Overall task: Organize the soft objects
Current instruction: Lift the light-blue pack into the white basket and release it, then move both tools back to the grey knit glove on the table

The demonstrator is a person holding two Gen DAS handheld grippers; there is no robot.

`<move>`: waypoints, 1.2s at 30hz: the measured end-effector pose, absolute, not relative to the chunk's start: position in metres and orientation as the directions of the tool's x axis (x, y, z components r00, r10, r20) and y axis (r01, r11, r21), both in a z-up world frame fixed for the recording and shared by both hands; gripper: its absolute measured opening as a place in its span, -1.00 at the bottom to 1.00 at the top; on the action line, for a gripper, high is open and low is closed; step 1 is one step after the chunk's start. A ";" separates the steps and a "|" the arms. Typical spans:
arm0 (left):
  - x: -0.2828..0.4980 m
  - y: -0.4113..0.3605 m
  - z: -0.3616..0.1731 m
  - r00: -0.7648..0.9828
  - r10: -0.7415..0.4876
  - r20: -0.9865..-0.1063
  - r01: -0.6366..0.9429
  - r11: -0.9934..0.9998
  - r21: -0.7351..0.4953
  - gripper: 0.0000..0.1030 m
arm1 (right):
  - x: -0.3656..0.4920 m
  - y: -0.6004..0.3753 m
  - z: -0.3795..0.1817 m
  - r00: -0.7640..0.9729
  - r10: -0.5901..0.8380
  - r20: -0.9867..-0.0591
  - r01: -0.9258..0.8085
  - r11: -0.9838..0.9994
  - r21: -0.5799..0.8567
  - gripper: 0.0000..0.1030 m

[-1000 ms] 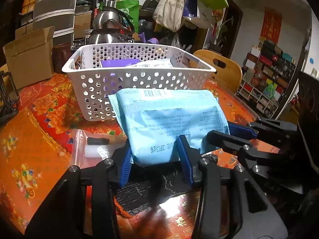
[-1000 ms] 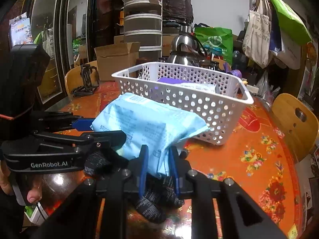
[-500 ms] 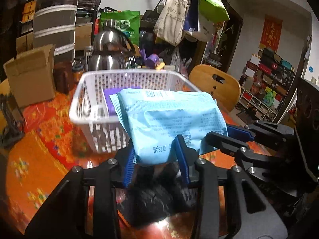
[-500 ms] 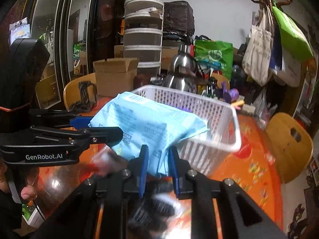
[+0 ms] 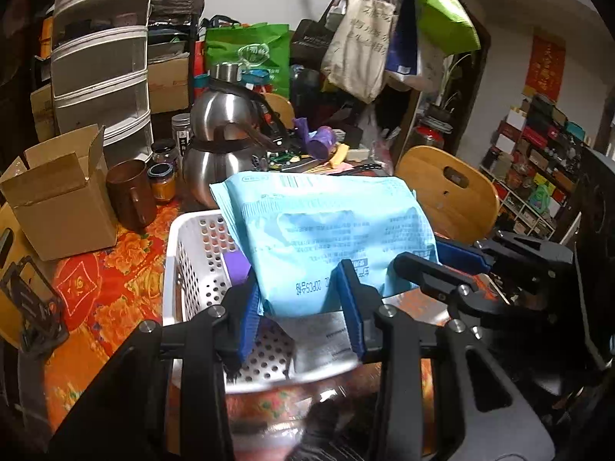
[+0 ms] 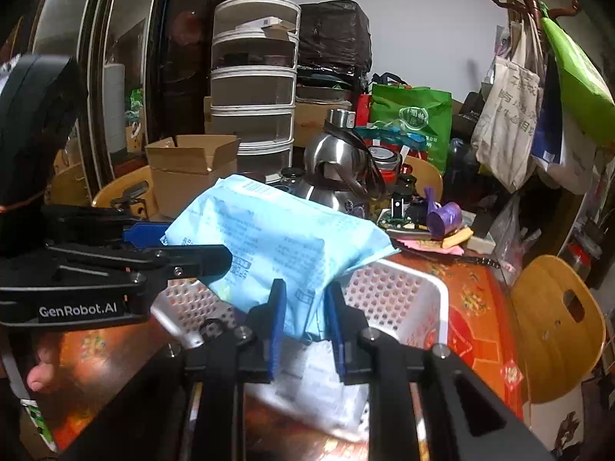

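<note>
Two grippers clamped on one light-blue soft pack, carried in the air above the white perforated basket. Left gripper pinching the pack's near edge between blue pads, at about 6 o'clock in the left wrist view. Right gripper pinching a bunched corner of the same pack, likewise at 6 o'clock of its own view; the right gripper also visible at 3 o'clock in the left wrist view, holding the pack's right-hand end. Pack lying roughly flat, printed face up, long axis running side to side across the left wrist view from 9 to 3 o'clock, barcode edge pointing away toward 12 o'clock and the steel kettle. Inside the basket, under the pack: a purple item and a white printed packet. Basket resting on a red-and-orange floral tablecloth. At 9 o'clock, an open cardboard box beside a brown mug. At 3 o'clock, a wooden chair back. At 8 o'clock in the right wrist view, a fingertip beneath the left gripper's body.
</note>
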State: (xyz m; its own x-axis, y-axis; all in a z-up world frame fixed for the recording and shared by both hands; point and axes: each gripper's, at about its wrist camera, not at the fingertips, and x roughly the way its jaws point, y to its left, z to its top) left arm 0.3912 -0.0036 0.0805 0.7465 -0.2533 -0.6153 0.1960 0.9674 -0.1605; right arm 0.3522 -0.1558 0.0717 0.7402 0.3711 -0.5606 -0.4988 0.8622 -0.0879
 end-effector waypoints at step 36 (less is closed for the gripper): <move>0.364 0.030 0.003 0.748 -0.201 -0.633 0.106 0.977 -0.184 0.43 | 0.336 -0.207 0.008 0.736 0.330 -0.591 -0.367 0.928 0.061 0.36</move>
State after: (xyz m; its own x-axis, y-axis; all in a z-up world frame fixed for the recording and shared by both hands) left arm 0.3637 0.0298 0.0029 0.7475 -0.2006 -0.6332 0.1060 0.9771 -0.1844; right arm 0.3356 -0.2073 0.0081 0.7361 0.3301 -0.5909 -0.3671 0.9282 0.0613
